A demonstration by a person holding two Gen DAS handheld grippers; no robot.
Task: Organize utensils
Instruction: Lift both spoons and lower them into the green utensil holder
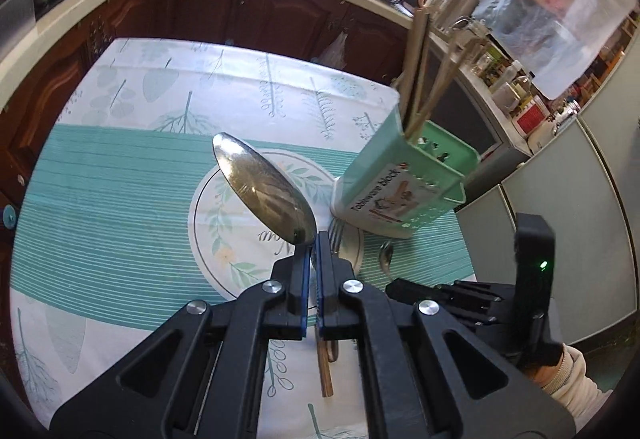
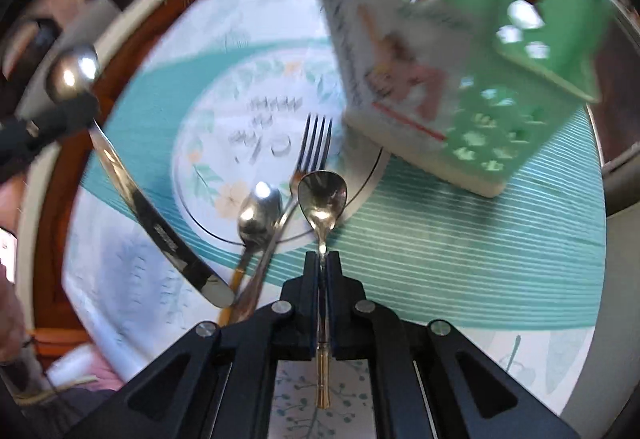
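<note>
Left hand-held gripper [image 1: 313, 251] clamps the big spoon [image 1: 264, 188] aloft; right hand-held gripper [image 2: 322, 259] pinches a small gold-handled spoon [image 2: 322, 199] beside the green cutlery holder [image 2: 460, 51].

A polished metal spoon [image 1: 264, 188] mirrors the room; the teaspoon [image 2: 322, 199] is glossy steel with a gilt handle. The utensil holder [image 1: 400, 175] is smooth mint plastic with a paper label. A printed, matt tablecloth [image 1: 120, 175] covers the bench.
</note>
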